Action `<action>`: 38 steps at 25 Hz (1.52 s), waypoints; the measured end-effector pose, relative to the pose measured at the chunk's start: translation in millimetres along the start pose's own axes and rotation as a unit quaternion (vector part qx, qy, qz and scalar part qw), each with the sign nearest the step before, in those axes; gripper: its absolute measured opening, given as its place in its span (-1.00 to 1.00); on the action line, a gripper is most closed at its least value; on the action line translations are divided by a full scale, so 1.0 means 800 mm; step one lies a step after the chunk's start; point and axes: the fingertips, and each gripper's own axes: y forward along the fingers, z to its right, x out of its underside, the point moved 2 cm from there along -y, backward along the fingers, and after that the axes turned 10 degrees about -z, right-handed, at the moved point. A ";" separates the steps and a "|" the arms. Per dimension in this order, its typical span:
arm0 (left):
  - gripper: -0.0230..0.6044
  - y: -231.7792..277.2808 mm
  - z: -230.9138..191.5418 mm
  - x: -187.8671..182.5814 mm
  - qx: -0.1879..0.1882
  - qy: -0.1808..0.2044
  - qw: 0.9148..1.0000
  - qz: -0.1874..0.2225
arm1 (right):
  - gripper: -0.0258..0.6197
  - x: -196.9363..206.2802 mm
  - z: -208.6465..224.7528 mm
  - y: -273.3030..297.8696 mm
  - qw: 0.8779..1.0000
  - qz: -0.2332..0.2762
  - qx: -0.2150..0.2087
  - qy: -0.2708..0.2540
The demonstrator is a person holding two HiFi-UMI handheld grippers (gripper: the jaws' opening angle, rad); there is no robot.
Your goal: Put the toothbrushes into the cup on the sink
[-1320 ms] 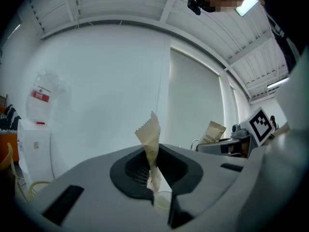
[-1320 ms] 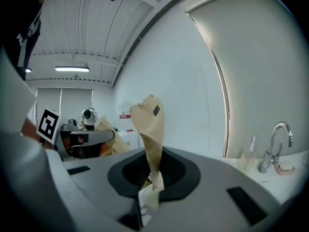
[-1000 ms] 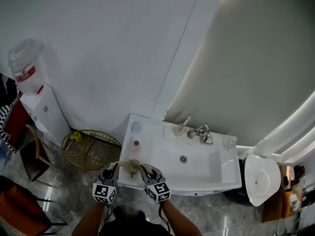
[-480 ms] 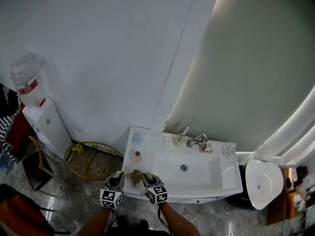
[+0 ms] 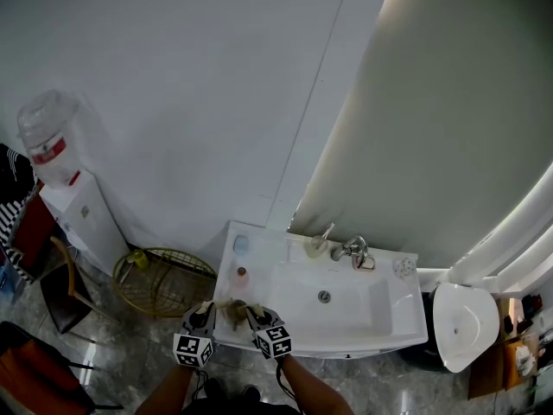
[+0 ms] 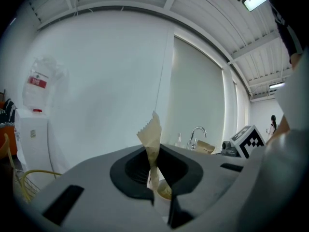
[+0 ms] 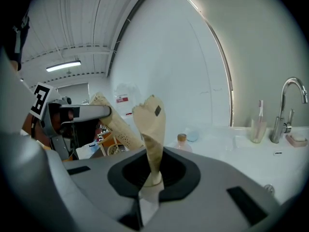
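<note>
A tan paper toothbrush wrapper (image 5: 230, 306) is stretched between my two grippers over the front left corner of the white sink (image 5: 380, 314). My left gripper (image 5: 207, 309) is shut on one end, a strip with a serrated edge (image 6: 151, 138). My right gripper (image 5: 251, 310) is shut on the other end (image 7: 151, 129). In the right gripper view the left gripper (image 7: 72, 114) shows at the left with the wrapper running down from it. The cup (image 5: 317, 245) stands beside the faucet (image 5: 353, 250) at the back of the sink, with one toothbrush (image 7: 261, 111) upright in it.
A small bottle with a brown cap (image 5: 241, 276) and a pale blue thing (image 5: 240, 244) stand on the sink's left ledge. A wire basket (image 5: 164, 279) and a water dispenser (image 5: 62, 184) stand to the left, a toilet (image 5: 465, 318) to the right.
My right gripper has sunk a little with its end of the wrapper. The left gripper has hardly moved, and both stay shut on the wrapper.
</note>
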 end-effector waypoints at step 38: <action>-0.78 -0.006 -0.001 -0.018 -0.011 0.009 1.000 0.018 | -0.04 -0.012 0.010 -0.020 0.998 0.035 -0.030 0.034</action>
